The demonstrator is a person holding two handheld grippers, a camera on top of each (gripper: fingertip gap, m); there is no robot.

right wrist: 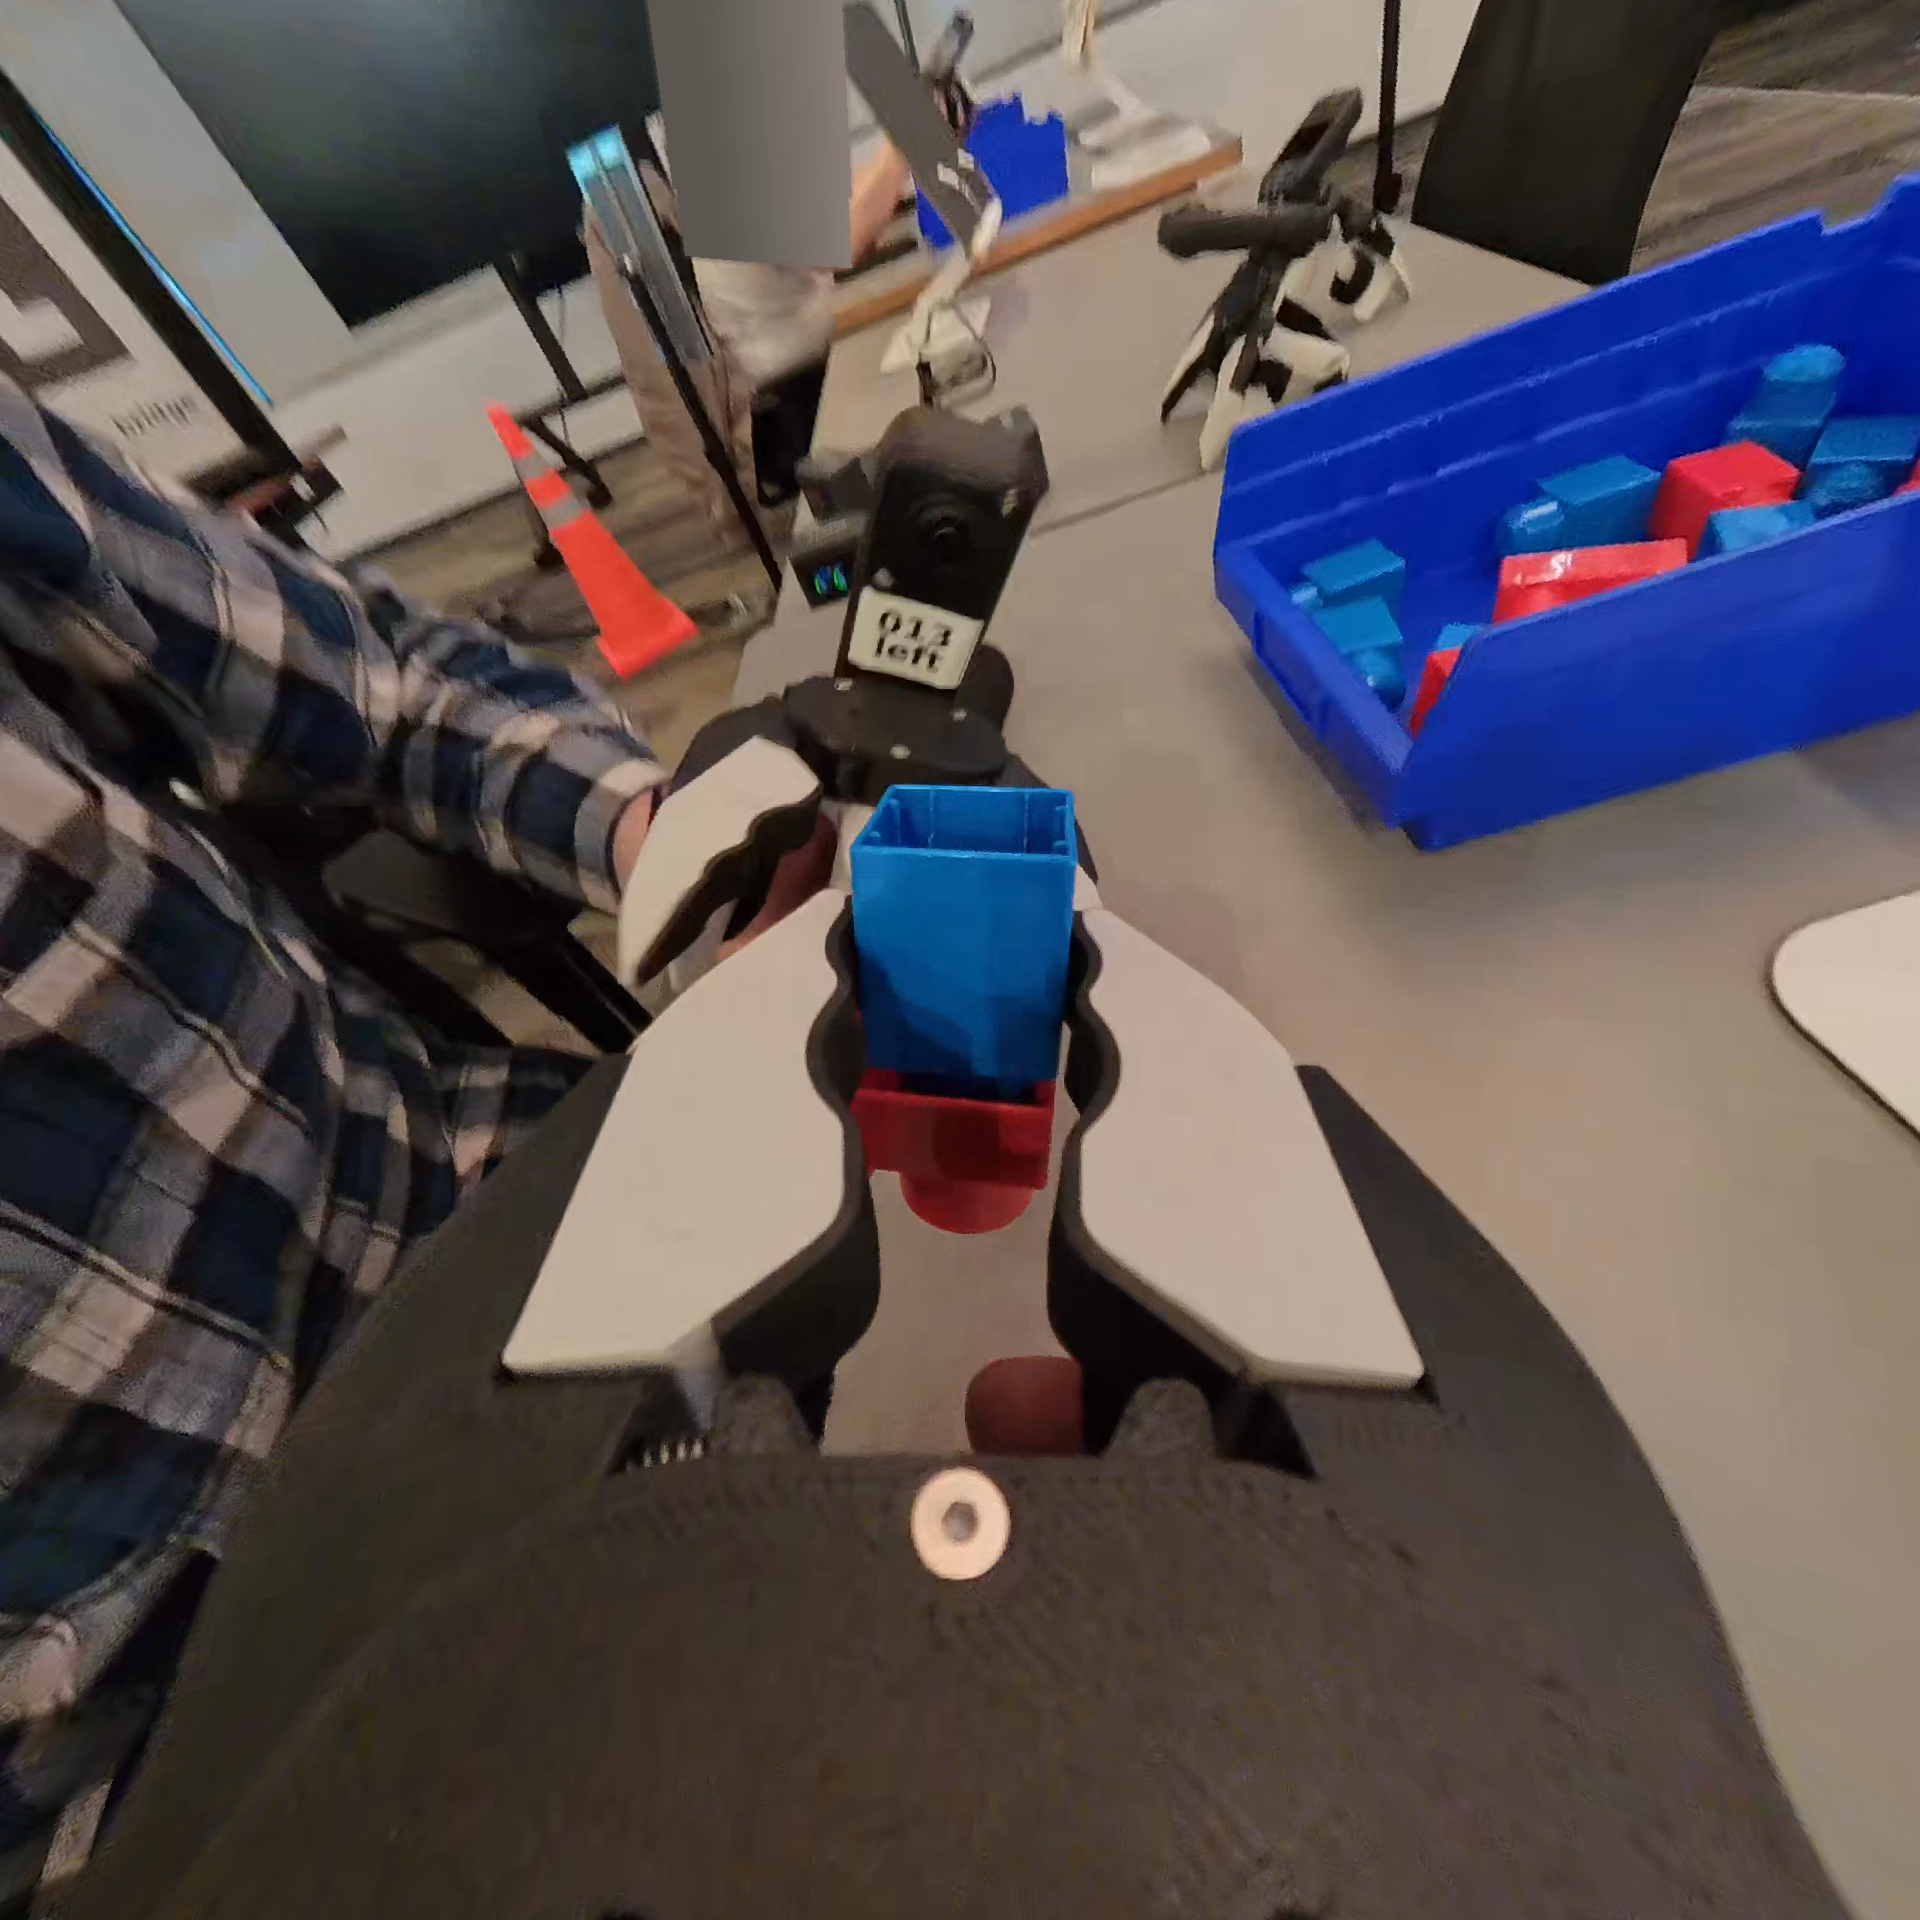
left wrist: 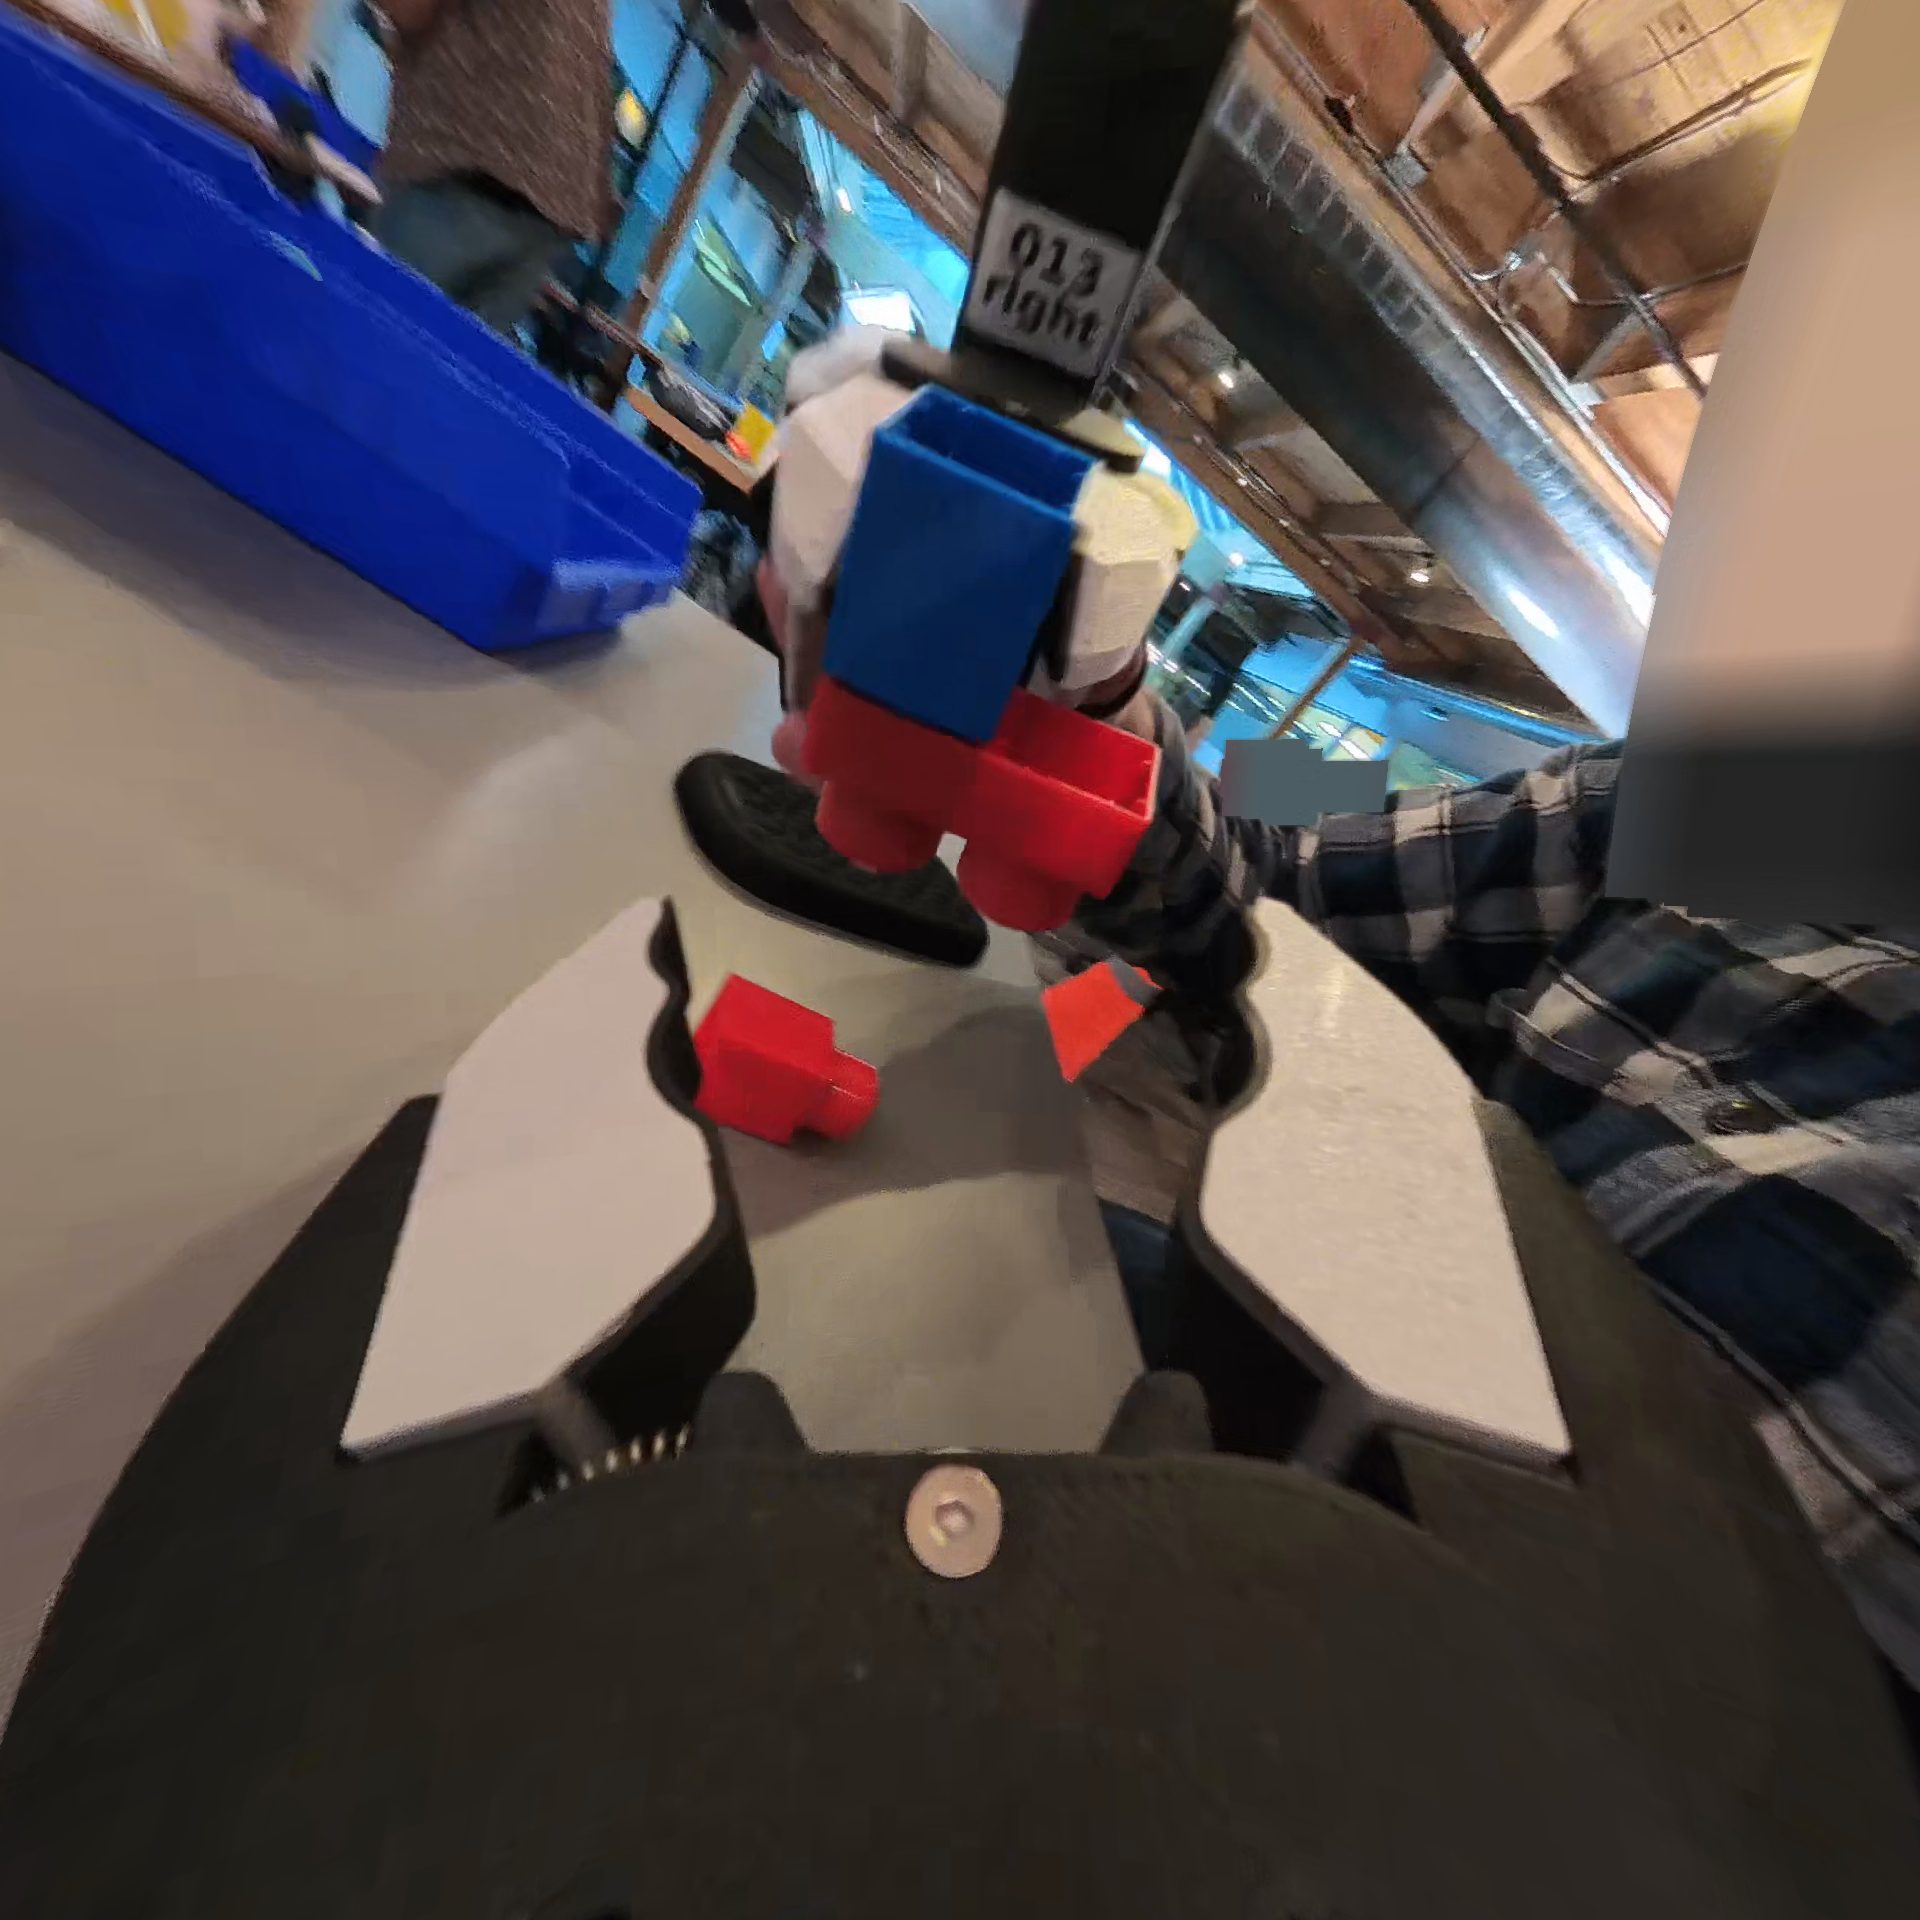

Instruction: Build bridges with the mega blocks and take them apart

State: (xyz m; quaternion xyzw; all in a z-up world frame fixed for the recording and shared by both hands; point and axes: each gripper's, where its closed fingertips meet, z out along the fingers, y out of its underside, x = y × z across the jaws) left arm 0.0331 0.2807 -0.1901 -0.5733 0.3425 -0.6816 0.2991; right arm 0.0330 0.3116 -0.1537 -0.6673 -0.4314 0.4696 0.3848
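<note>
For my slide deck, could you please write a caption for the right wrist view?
Right tongs clamp a blue block joined to a red block, above a grey table beside a blue bin.

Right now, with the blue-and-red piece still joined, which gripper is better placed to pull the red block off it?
Probably the left gripper: its jaws are wide open and empty, facing the red block. The right gripper is clamped on the blue block and is better placed to hold it steady.
</note>
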